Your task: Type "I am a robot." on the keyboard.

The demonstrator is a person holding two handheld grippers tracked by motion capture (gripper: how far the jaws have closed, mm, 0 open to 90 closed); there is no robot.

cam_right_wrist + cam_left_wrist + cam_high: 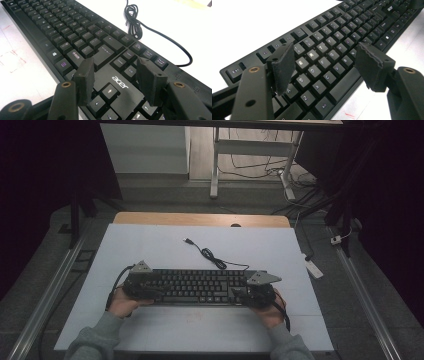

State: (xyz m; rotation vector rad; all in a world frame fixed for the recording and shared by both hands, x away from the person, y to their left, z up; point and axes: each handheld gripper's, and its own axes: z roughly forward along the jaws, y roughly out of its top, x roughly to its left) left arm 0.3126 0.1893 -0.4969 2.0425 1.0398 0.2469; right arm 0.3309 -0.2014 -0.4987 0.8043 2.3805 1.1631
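Keyboard (197, 286) lies under both tools (left (324, 66), right (115, 80)), jaws apart.

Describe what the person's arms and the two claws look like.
Grey sleeves cover both forearms. Each claw, left claw and right claw, has two black jaws with rough dark pads and brass-ringed holes. A grey three-cornered plate tops each, and a black cable trails back.
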